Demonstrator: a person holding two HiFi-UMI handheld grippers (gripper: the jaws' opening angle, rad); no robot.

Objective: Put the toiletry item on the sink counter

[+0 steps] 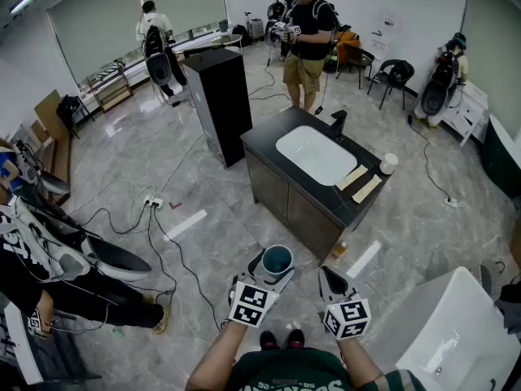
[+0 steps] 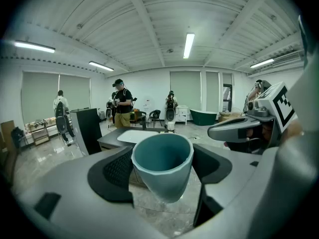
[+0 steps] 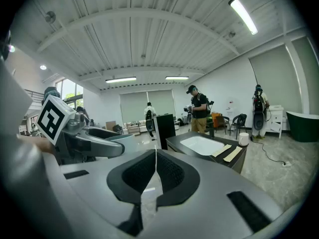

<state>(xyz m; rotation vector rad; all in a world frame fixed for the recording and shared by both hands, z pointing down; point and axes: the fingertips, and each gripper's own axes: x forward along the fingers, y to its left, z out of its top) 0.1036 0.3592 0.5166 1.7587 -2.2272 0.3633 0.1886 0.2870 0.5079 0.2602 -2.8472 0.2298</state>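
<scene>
Room: big grey-tiled hall, cables on floor, other people w/ rigs at the back.
Counter: black counter [image 1: 264,141] dead ahead, white basin [image 1: 316,155] in the top, tap [image 1: 338,125] at the far edge.
Already on top: two wood strips [image 1: 359,183] and a small white pot [image 1: 388,164] at the right end; bare top left of the basin and along the near edge.
Cup: teal cup [image 2: 162,158], the toiletry item, in the air low in front of the person, well short of the counter.
L gripper: left gripper [image 1: 273,269] has its jaws spread wide, pads pressed on both sides of the cup. Firm hold by the look of it.
R gripper: right gripper [image 3: 155,173] has its pads closed together, nothing between them, level w/ the left one and just beside it.
Axis: cup roughly upright, mouth up, long axis across the jaw line; rim tips a bit toward the gripper's camera.
Key relation: counter lies fwd and a touch right of the cup. Left arm carries, so it's a reach fwd.
Next, I'd say: walk in, set the base on bare top, keep clear of the basin.
</scene>
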